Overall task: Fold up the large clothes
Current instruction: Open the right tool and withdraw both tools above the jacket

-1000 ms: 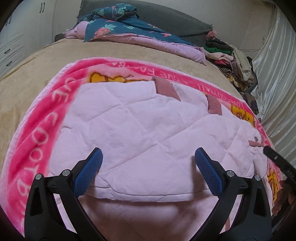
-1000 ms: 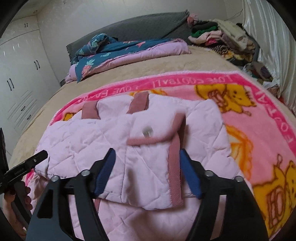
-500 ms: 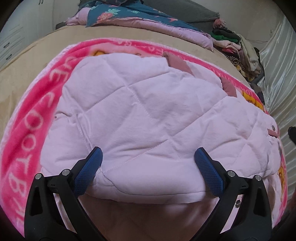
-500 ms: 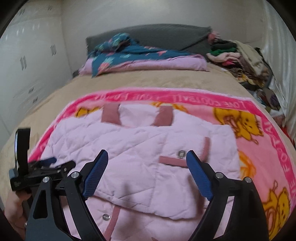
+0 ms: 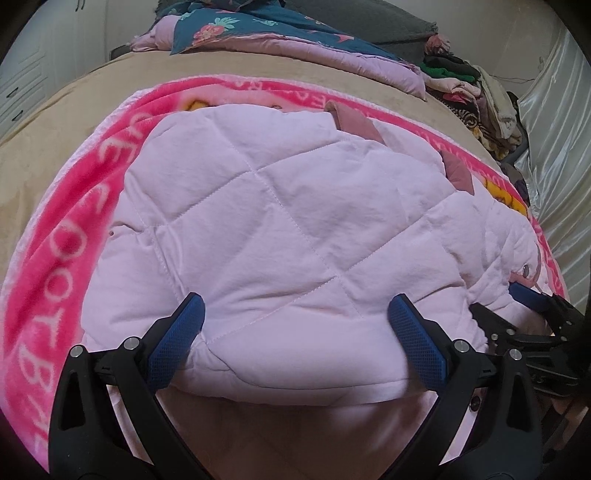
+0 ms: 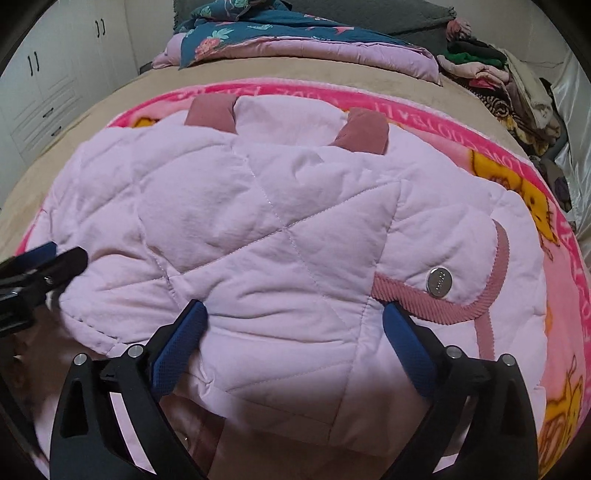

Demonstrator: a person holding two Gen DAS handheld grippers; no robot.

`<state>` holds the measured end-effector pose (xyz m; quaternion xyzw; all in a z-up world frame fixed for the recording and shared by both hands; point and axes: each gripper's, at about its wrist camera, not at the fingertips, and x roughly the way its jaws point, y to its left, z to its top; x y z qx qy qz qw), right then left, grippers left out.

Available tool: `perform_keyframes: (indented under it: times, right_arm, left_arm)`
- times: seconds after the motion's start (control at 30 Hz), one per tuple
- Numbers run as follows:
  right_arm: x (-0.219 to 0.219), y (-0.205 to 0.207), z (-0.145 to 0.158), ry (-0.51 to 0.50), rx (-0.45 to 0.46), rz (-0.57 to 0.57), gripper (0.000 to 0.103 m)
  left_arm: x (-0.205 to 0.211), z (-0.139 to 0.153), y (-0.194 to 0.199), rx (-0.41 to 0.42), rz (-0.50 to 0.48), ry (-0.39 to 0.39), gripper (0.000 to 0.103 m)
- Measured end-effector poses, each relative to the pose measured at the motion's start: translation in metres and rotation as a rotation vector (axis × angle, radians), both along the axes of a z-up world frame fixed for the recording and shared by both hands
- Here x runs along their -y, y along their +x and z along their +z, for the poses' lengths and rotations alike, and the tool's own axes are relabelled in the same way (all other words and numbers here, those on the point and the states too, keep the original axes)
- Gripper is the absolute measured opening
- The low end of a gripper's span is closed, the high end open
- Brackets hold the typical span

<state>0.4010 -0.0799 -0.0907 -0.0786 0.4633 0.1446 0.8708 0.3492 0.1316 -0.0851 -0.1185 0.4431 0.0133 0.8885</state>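
A pale pink quilted jacket (image 5: 280, 229) with dusty-rose cuffs and trim lies folded on a bright pink cartoon blanket (image 5: 66, 236) on the bed. My left gripper (image 5: 295, 314) is open, its blue pads wide apart over the jacket's near folded edge. My right gripper (image 6: 295, 314) is open too, low over the near edge beside the snap-button pocket (image 6: 439, 280). Each gripper shows in the other's view: the right one at the right (image 5: 532, 306), the left one at the left (image 6: 40, 262).
The blanket (image 6: 532, 206) lies on a tan bedspread (image 5: 55, 122). A teal floral quilt (image 5: 258, 26) and grey headboard lie at the back. A pile of clothes (image 6: 498, 74) sits back right by a silvery curtain. White wardrobes (image 6: 48, 81) stand left.
Both grippers have come down and closer to the jacket's near edge. The right gripper has moved in next to the left and now shows in the left view.
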Motion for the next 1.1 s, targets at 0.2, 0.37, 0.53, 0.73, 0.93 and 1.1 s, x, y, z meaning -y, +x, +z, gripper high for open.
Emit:
perform_keyframes:
  times: [0.2, 0.37, 0.53, 0.73, 0.93, 1.1]
  right_arm:
    - [0.004, -0.007, 0.002, 0.026, 0.031, -0.017, 0.098]
    - [0.014, -0.017, 0.012, 0.084, 0.039, -0.024, 0.098]
    - [0.028, -0.033, 0.032, 0.214, 0.035, -0.039, 0.097]
    - [0.036, -0.056, 0.052, 0.252, 0.068, -0.046, 0.098]
    - [0.047, -0.077, 0.073, 0.274, 0.119, -0.066, 0.098]
    - [0.055, -0.092, 0.083, 0.296, 0.138, -0.077, 0.098]
  left_arm:
    - [0.001, 0.013, -0.004, -0.014, 0.005, 0.018, 0.094]
    - [0.001, 0.023, -0.008, 0.010, 0.021, 0.016, 0.094]
    - [-0.001, 0.033, -0.014, 0.030, 0.029, -0.005, 0.094]
    - [0.001, 0.046, -0.021, 0.050, 0.028, -0.009, 0.094]
    - [0.003, 0.056, -0.032, 0.067, 0.028, -0.010, 0.094]
    - [0.002, 0.066, -0.042, 0.090, 0.027, -0.009, 0.094]
